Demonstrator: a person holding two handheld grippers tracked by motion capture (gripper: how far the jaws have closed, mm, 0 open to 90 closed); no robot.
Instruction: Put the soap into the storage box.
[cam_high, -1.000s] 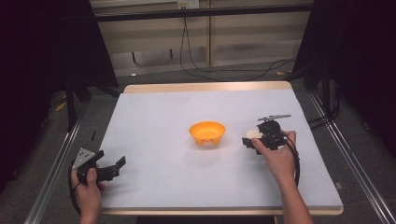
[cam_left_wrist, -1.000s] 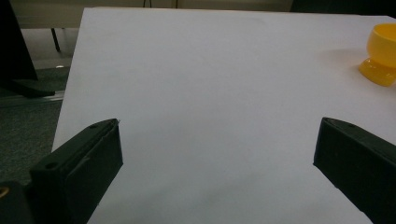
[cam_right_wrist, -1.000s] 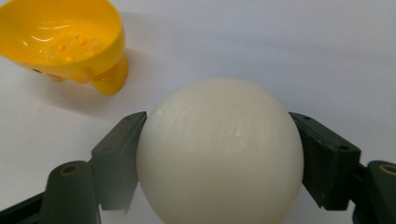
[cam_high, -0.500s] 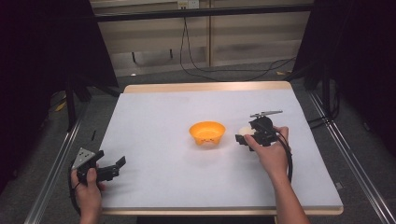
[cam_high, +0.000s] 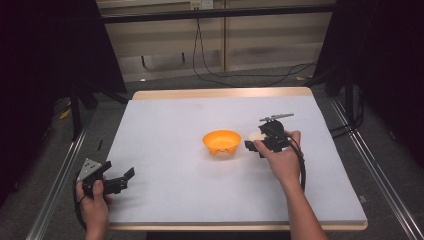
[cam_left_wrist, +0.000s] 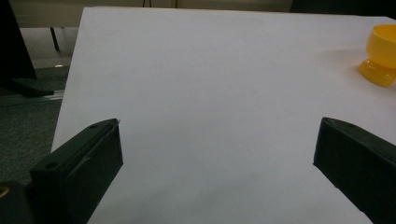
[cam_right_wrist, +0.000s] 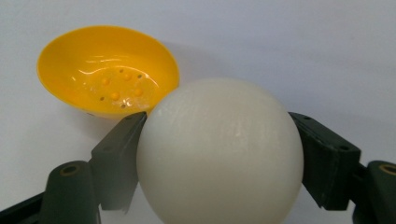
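An orange bowl stands near the middle of the white table. In the right gripper view the bowl is empty, with small holes in its bottom. My right gripper is just right of the bowl, shut on a white ball. That ball sits squeezed between the two black jaws, held a little short of the bowl's rim. My left gripper rests at the table's front left corner, open and empty. The bowl shows far off at the right edge of the left gripper view.
Black cables lie on the floor beyond the table's far edge. Metal rails run along both sides of the table. Dark curtains close in the left and right.
My right gripper has carried the white ball leftward, from well right of the bowl to just beside it. The left gripper has stayed put.
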